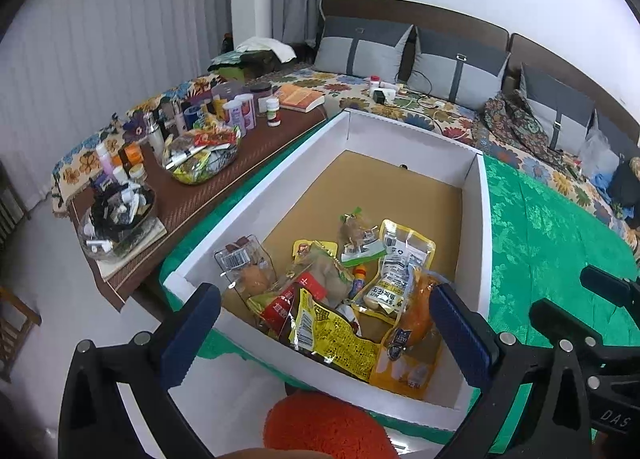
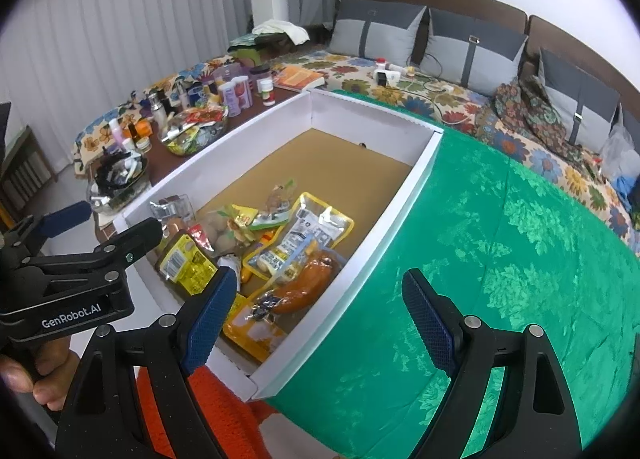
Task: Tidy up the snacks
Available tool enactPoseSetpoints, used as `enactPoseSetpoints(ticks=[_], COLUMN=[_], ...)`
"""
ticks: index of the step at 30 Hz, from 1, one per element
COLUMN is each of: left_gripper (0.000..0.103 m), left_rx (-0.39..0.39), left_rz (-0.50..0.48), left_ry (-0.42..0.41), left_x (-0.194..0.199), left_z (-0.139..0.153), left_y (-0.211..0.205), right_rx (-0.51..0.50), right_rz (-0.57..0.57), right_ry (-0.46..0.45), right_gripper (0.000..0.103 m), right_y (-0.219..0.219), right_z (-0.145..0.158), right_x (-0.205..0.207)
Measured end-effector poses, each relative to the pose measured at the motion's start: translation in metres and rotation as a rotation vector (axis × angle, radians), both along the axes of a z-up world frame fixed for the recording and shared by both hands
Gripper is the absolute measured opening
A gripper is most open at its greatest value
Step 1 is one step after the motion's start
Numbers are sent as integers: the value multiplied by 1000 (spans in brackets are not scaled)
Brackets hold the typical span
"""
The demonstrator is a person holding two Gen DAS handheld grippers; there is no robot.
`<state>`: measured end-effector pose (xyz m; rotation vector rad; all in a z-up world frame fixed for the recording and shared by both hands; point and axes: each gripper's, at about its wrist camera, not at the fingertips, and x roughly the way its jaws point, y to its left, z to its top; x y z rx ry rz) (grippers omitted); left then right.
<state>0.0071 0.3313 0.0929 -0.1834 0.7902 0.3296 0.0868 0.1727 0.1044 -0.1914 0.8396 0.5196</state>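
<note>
Snacks point(image 1: 336, 291) heaped at near end of white box point(image 1: 476, 219) on green cloth point(image 2: 500, 259). Left gripper point(image 1: 324, 335) wide, empty, above heap. Right gripper point(image 2: 316, 319) wide, empty, over box's right wall. Advice: single out top packet (yellow one point(image 1: 340, 335) looks loose), pinch edge, lift slowly.

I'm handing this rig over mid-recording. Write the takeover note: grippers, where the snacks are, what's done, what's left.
Left gripper: open, empty, held over the near end of the white cardboard box.
Right gripper: open, empty, over the box's near corner and the green patterned cloth.
Snacks: all visible packets, including the yellow printed pouch and the clear-windowed orange bun packet, lie heaped at the box's near end.
Done: snacks are in the box.
Left: possibly tidying the heap; the far end is bare.
</note>
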Motion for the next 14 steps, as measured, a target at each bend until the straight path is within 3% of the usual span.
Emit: enactPoseSetpoints(ticks=[14], left_gripper=[103], left_rx=[-35], left_rz=[0], left_ry=[24], left_x=[2], left_z=[-7], left_y=[3], right_rx=[-1], right_rz=[-3], right_ry=[3], right_gripper=[87], right_y=[0], right_z=[-1], right_x=[3])
